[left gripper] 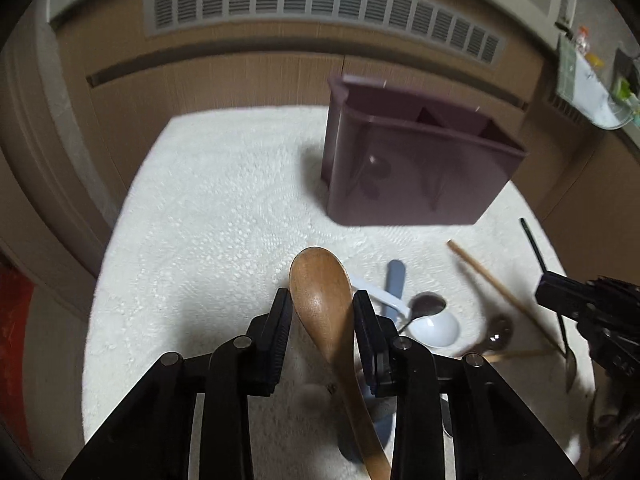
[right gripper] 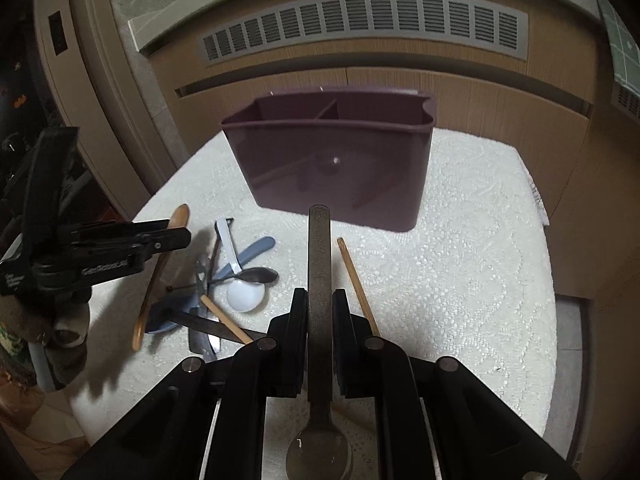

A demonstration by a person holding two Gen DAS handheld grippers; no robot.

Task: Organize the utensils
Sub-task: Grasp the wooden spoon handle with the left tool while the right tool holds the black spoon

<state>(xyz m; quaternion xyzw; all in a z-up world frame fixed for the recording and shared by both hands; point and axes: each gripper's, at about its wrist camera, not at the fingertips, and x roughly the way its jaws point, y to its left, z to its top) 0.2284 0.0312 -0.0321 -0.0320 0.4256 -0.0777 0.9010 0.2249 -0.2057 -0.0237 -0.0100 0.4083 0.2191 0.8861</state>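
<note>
A: Status check. Left gripper (left gripper: 322,316) has its fingers closed around the wooden spoon (left gripper: 324,300), bowl pointing away, lifted off the white mat (left gripper: 208,208). Right gripper (right gripper: 319,312) clamps a metal spoon (right gripper: 319,264) by the handle, bowl hanging toward the camera.

B: Caddy?

A: Purple utensil caddy (right gripper: 332,168) at 12 o'clock from the right gripper, 1 o'clock from the left one. The divided compartments look empty from here; the bottoms are not fully visible.

B: So little sorted yet, I judge. What's left?

A: Pile at 9 o'clock in the right view: white ladle-type spoon (right gripper: 245,292), blue-handled piece (right gripper: 256,250), metal teaspoon (right gripper: 258,275), a loose chopstick (right gripper: 358,286). The tangle may snag later picks; the route to the caddy looks clear.
</note>
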